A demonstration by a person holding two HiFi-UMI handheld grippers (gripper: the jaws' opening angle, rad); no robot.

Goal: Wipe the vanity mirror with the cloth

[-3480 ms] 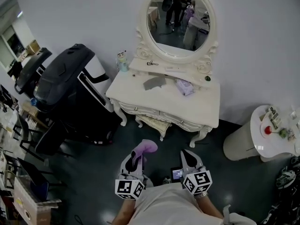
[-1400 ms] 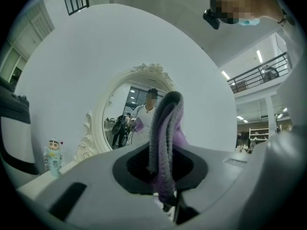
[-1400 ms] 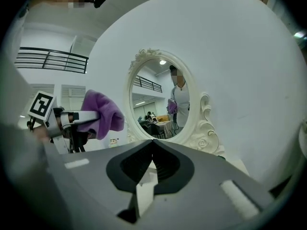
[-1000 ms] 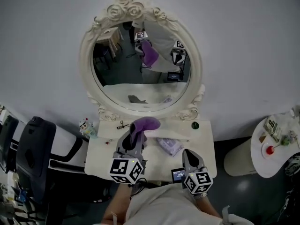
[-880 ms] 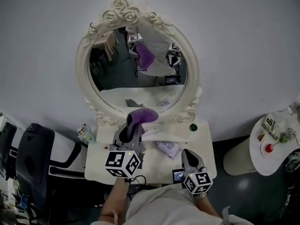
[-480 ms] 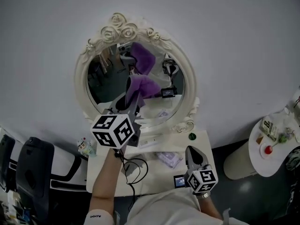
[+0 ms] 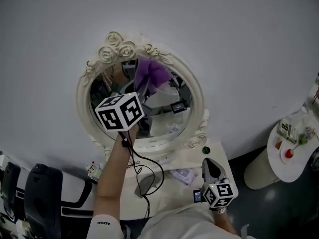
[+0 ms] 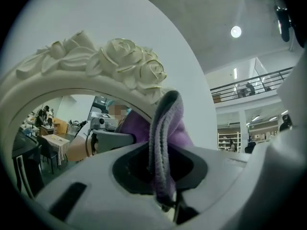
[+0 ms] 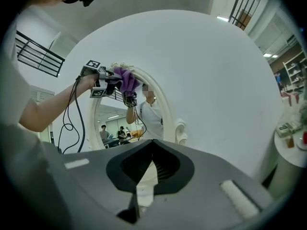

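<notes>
Head view: left tool (image 7: 143,86) has swung up from the bench (image 7: 172,159), clamped tight on the purple cloth (image 7: 153,72), now at the top of the vanity mirror (image 7: 160,114), probably touching glass. Wiping's basically starting; right tool (image 7: 211,166) sits closed, empty.

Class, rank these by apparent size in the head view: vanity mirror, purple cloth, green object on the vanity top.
1. vanity mirror, clearly largest
2. purple cloth, held up at the glass
3. green object, far the smallest
</notes>
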